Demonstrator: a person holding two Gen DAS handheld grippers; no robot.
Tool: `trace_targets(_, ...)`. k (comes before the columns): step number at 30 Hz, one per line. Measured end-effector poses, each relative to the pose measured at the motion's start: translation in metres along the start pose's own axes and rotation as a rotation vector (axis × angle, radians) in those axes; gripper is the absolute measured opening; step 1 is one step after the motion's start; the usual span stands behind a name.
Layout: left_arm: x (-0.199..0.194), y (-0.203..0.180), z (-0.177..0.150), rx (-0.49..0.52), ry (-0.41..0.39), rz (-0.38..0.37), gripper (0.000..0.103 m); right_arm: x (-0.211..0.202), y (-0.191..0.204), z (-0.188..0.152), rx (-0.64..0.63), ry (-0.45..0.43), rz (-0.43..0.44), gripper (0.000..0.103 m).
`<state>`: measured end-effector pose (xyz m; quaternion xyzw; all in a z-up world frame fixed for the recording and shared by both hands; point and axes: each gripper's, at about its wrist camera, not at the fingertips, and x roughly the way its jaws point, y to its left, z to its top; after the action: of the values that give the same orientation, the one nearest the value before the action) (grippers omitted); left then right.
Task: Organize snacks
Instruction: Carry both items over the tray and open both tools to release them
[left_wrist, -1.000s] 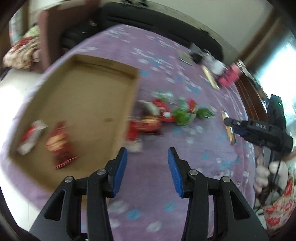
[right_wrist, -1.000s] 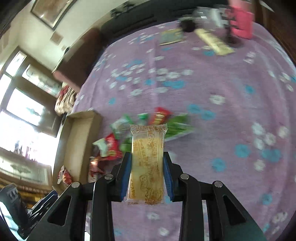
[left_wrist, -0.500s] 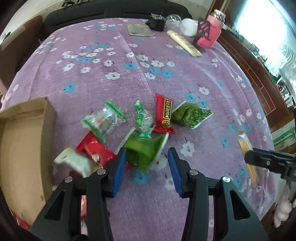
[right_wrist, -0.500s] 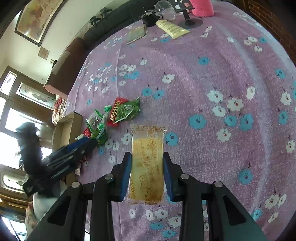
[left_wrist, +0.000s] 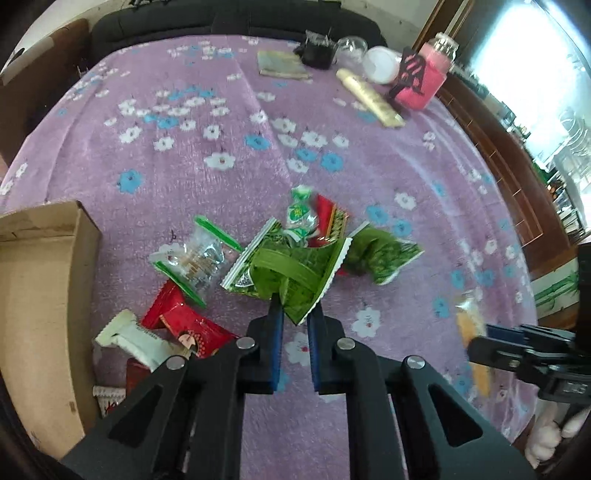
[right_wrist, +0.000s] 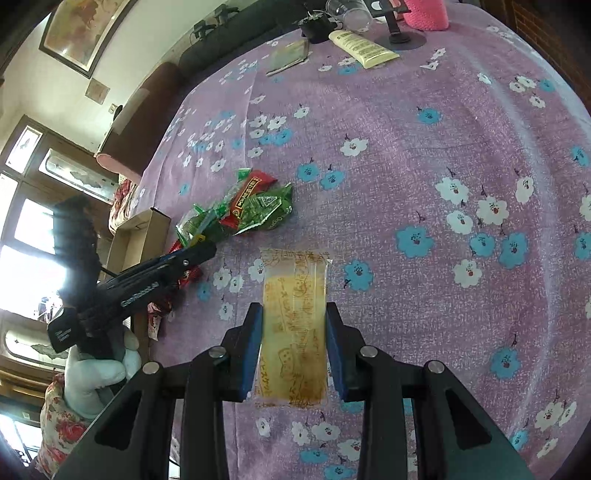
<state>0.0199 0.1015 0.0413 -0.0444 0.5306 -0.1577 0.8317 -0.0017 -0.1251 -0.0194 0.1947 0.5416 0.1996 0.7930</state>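
Purple flowered cloth (left_wrist: 207, 110), soft and slightly ribbed, is spread over the whole table, and the snacks are gathered on it near a cardboard box (left_wrist: 40, 280).

At the centre of the work, a green crinkled packet (left_wrist: 291, 273) with zigzag-cut ends is pinched by its lower corner between the blue pads of the left gripper (left_wrist: 295, 314), whose jaws are drawn close together on it. The packet is raised at a tilt above the heap, presumably so it can be carried to the box, which stands just to the left with its flap open.

A long, flat, translucent yellow bar (right_wrist: 293, 325) in clear printed film is clamped along its sides by the right gripper (right_wrist: 293, 350), pressed shut on it, and is held over bare cloth well apart from the pile, apparently awaiting its turn.

Around the green packet the rest are left loose: a clear pouch with green stripes (left_wrist: 192, 258), a red foil pack (left_wrist: 184, 321), a white ridged wrapper (left_wrist: 129, 339), a second green bag (left_wrist: 384, 254) and a small twisted green sweet (left_wrist: 301, 214) lying against a red sachet (left_wrist: 330, 221).

At the far edge, a cream tube (left_wrist: 369, 98), a pink jar (left_wrist: 428, 81) and a flat booklet (left_wrist: 282, 64) are kept away from the sorting.
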Motion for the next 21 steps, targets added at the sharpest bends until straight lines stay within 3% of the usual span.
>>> trace_targets(7, -0.051, 0.011, -0.013, -0.095, -0.081, -0.067, 0.013, 0.001, 0.003, 0.001, 0.005, 0.01, 0.038, 0.032)
trace_targets(14, -0.103, 0.06, -0.049, -0.261, -0.126, -0.12, 0.013, 0.012, 0.041, 0.0, -0.051, 0.041, 0.101, 0.032)
trace_targets(21, -0.155, 0.136, -0.095, -0.396, -0.17, 0.037, 0.013, 0.042, 0.127, -0.004, -0.175, 0.108, 0.198, 0.032)
